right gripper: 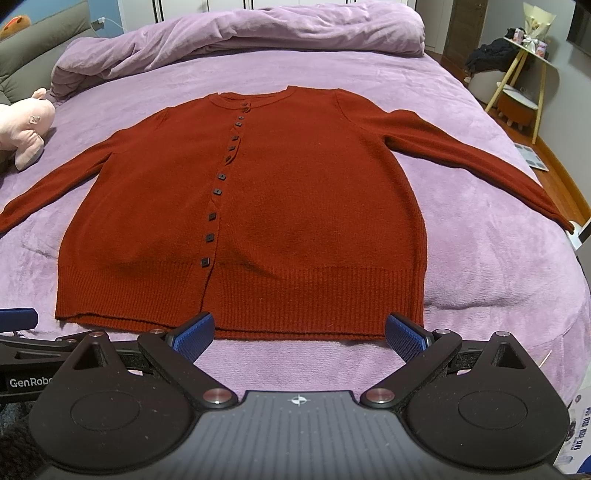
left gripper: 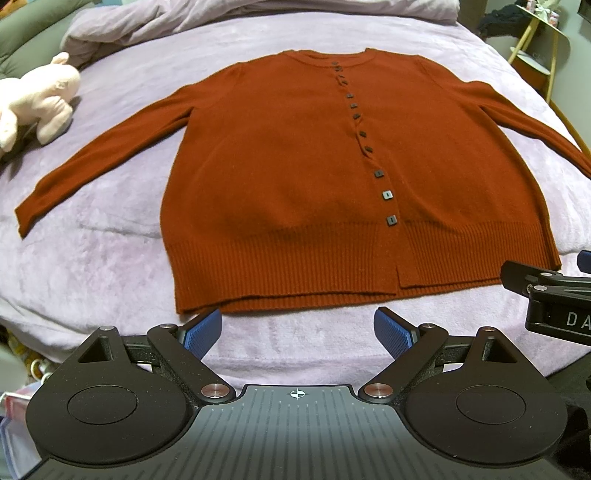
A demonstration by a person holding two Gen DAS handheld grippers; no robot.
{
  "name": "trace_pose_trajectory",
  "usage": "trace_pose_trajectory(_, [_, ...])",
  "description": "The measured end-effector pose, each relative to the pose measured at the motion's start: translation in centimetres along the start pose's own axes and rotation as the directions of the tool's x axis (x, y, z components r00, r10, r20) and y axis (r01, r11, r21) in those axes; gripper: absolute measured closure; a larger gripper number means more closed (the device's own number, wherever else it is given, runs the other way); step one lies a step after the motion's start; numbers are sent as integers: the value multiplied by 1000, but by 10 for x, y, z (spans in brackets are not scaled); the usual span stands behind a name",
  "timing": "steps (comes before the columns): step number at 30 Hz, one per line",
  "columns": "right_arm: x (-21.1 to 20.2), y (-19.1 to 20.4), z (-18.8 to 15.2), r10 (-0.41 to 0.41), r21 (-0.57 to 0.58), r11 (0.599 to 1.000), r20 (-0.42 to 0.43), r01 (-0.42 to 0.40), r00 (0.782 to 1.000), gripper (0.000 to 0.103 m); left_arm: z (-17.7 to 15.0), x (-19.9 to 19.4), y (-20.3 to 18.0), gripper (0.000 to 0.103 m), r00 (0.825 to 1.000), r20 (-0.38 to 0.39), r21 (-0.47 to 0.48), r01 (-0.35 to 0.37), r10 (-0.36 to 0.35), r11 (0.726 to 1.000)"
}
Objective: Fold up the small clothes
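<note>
Nearby: pink plush toy (left gripper: 38,98) left of cardigan (left gripper: 314,166) | duvet (right gripper: 240,33) behind

- The cardigan (left gripper: 295,177) lies flat on the bed (left gripper: 110,266), sleeves spread to both sides, hem nearest.
- A plush toy (left gripper: 37,99) sits far left.
- A rumpled duvet (right gripper: 258,33) lies behind the collar.
- Both grippers, left gripper (left gripper: 297,332) and right gripper (right gripper: 299,336), hover before the hem.

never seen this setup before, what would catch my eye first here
A rust-red cardigan lies flat, buttoned, sleeves spread, across the middle of a purple bedspread. Both grippers, left and right, hover at its hem, jaws open. A pink plush toy sits far left.
</note>
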State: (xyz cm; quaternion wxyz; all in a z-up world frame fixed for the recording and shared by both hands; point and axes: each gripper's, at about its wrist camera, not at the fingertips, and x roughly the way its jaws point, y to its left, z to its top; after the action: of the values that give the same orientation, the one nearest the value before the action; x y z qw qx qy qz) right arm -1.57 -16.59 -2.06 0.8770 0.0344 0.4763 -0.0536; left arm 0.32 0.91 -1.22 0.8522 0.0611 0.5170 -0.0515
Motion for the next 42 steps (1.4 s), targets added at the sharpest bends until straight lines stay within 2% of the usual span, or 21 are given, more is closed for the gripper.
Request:
trace_pose_trajectory(19, [0,0,-1,11,4,1000,2,-11,1000,4,0,0,1,10,1000,-2,0,0,0,1000])
trace_pose_trajectory(27, [0,-5,1,75,19,997,21,-75,997,4,0,3,5,10,1000,-3,-21,3,-3,1000])
trace_pose_trajectory(30, [1,-20,1,178,63,981,77,-182,981,4,4,6,9,10,1000,-1,-38,24,-24,999])
trace_pose_trajectory(31, [2,-31,1,213,95,970,126,-225,969,5,7,7,11,10,1000,0,-45,29,-29,999])
trace_pose_trajectory(33, [2,-56,0,234,139,951,253,-275,939,6,13,11,16,10,999,20,-62,41,-40,997])
trace_pose_trajectory(35, [3,-86,3,158,179,953,398,-246,904,5,20,14,22,10,998,51,-89,46,-42,995])
trace_pose_trajectory(36, [5,-101,7,112,202,954,445,-221,889,5,24,15,25,10,997,70,-105,51,-44,993])
trace_pose_trajectory(38, [17,-142,20,42,282,940,465,-193,884,4,33,20,31,9,993,105,-138,59,-44,989])
trace_pose_trajectory(40, [32,-190,31,-24,417,886,474,-200,880,4,44,28,35,9,992,119,-159,66,-47,985])
trace_pose_trajectory(42, [49,-234,36,-95,547,812,465,-202,880,6,56,38,37,9,993,108,-179,70,-51,981])
